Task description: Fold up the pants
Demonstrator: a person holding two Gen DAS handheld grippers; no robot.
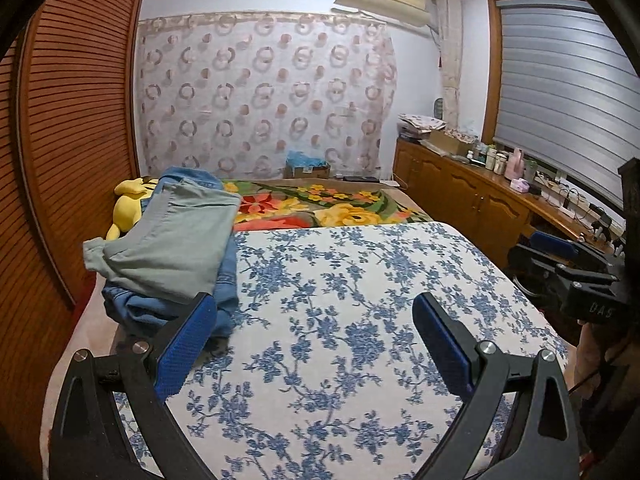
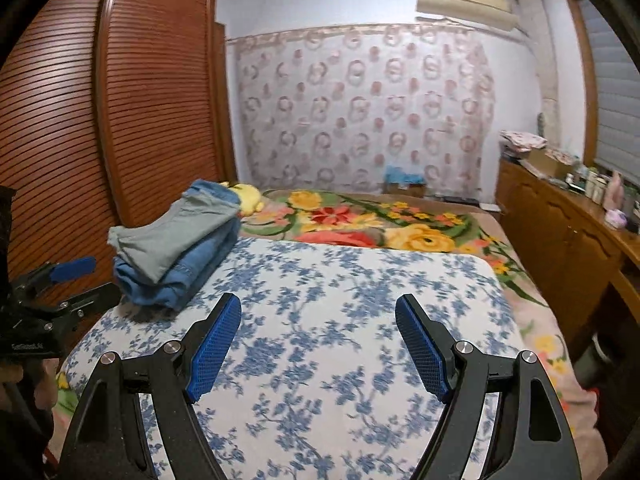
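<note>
Folded pants lie left of both grippers

The stack of grey-green and blue denim folded pants (image 1: 168, 248) sits mid-left of frame, nearer the left gripper (image 1: 316, 340); the right gripper (image 2: 320, 344) is farther; both jaws spread, empty.

The yellow plush toy (image 2: 249, 196) lies mostly hidden behind the stack of folded grey-green and blue denim pants (image 2: 176, 244), which also covers its own lower layers. Small bottles and jars (image 1: 496, 158) on the long wooden desk (image 1: 472, 196) are too small to identify. In the left wrist view the right hand-held gripper (image 1: 560, 258) is cut off by the picture's edge.
</note>
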